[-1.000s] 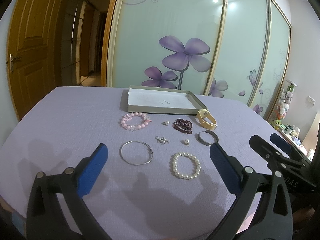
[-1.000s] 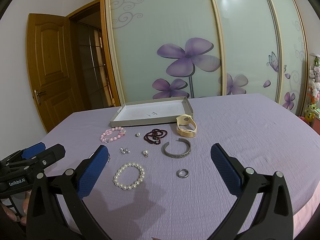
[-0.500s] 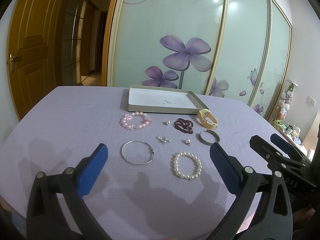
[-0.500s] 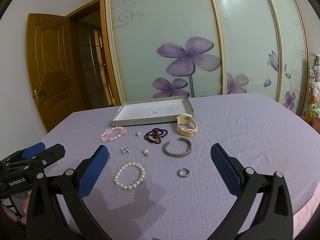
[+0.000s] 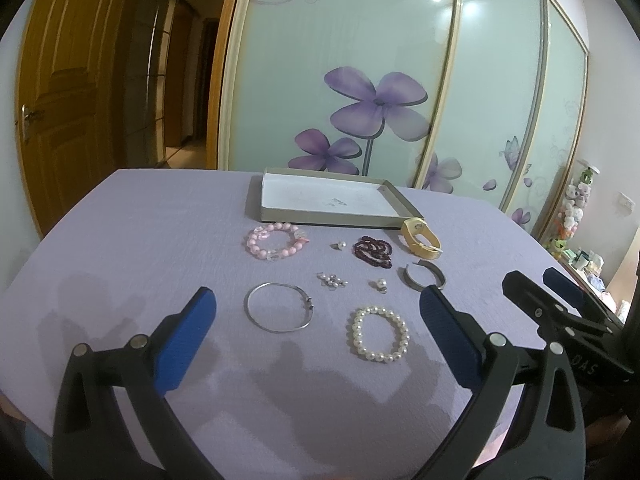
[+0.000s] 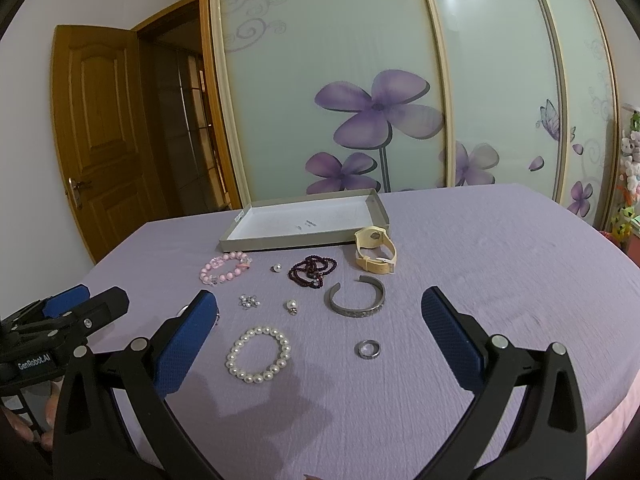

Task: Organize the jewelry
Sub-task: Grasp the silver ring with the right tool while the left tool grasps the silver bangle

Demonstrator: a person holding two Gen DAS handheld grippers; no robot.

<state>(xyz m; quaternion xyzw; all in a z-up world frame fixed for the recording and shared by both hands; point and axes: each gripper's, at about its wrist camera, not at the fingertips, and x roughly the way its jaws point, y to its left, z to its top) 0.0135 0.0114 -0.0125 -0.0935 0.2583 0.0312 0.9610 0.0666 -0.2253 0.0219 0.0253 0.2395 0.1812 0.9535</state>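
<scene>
Holding my left hand-held gripper (image 5: 316, 316) wide open, empty, above the table (image 5: 132, 240). My right hand-held gripper (image 6: 318, 316) gapes empty too, near the pearl bracelet (image 6: 258, 355).

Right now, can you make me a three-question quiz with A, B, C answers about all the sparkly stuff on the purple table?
1. Where is the tray?
A. Behind the jewelry, nearer the flowered doors
B. In front of the pearl bracelet
C. On the floor

2. What colour is the beaded bracelet nearest the tray's left end?
A. Green
B. Pink
C. Black

3. How is the right gripper?
A. Shut on the ring
B. Shut on the watch
C. Open, holding nothing

Answers:
1. A: the tray lies past every piece on the table.
2. B: its beads are pink, unlike the white pearl bracelet and dark red beads.
3. C: its blue pads stand wide apart, with the small ring and cream watch lying untouched. The left gripper is open too.
</scene>
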